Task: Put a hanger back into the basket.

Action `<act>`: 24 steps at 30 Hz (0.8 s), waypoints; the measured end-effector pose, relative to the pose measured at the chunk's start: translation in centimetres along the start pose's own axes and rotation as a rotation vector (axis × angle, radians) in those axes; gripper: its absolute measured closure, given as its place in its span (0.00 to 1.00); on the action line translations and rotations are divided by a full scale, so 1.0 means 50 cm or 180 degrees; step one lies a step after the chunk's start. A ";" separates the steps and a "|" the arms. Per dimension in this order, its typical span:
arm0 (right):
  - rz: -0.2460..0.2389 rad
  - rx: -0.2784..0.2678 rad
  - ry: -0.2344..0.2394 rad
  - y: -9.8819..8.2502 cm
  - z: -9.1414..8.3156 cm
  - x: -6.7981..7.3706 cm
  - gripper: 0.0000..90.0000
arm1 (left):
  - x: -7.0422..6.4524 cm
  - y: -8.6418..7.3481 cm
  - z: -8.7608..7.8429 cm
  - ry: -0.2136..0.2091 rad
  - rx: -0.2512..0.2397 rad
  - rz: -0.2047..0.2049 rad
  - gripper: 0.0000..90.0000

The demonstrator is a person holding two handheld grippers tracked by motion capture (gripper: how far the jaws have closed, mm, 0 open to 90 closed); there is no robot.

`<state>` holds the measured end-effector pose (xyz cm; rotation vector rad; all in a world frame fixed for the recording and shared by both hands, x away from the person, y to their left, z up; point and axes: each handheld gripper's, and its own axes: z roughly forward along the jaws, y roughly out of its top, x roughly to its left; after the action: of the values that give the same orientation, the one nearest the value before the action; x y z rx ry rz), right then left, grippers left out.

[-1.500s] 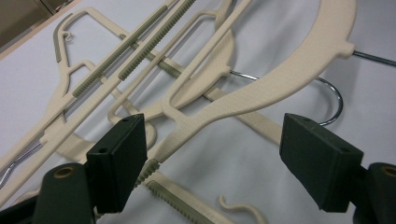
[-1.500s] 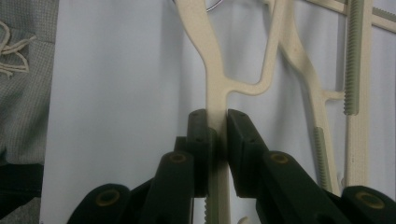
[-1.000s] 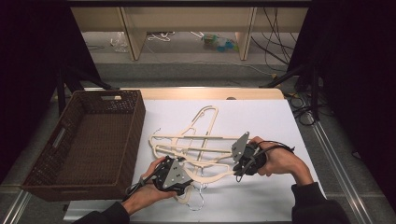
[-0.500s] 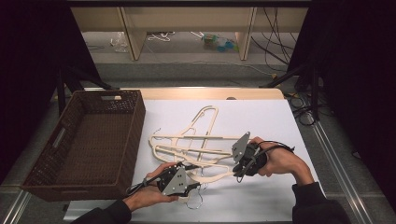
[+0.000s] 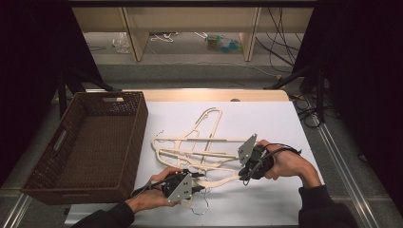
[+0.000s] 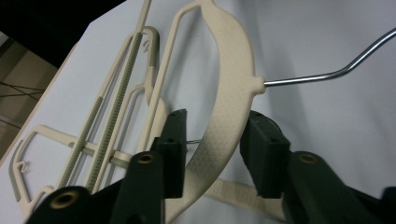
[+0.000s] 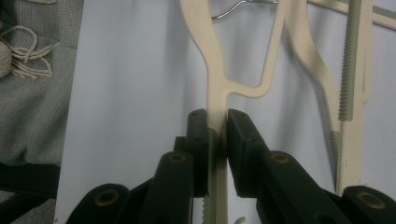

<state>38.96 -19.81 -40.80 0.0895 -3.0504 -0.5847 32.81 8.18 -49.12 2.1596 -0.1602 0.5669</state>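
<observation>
- My left hand hides the cream plastic hanger's neck in the high view.
- The bent silver wire hook runs off my left gripper view's right edge.

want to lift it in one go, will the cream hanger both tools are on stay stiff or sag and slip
The cream hanger is thin moulded plastic, so probably light and mostly stiff. Its long, slim arms may flex slightly. The textured shoulder should resist slipping, but it lies tangled with the other hangers and may drag them.
</observation>
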 end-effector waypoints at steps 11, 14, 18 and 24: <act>0.0027 -0.0036 0.0030 -0.009 -0.001 -0.002 0.88 | 0.002 0.024 -0.015 0.0003 -0.0015 0.0361 0.81; 0.0032 -0.0073 0.0012 -0.014 -0.003 -0.005 0.88 | 0.010 0.035 -0.021 -0.0026 -0.0043 0.0416 0.84; 0.0117 -0.0099 -0.0057 -0.023 -0.003 -0.011 0.85 | 0.021 0.054 -0.027 -0.0012 -0.0050 0.0557 0.91; 0.0348 -0.0355 -0.0442 -0.040 -0.051 -0.013 0.64 | 0.052 0.080 -0.033 0.0061 -0.0095 0.0569 0.94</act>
<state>39.83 -22.57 -39.20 -0.1251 -3.1207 -0.7825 33.34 7.27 -44.20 2.1229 -0.3518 0.6825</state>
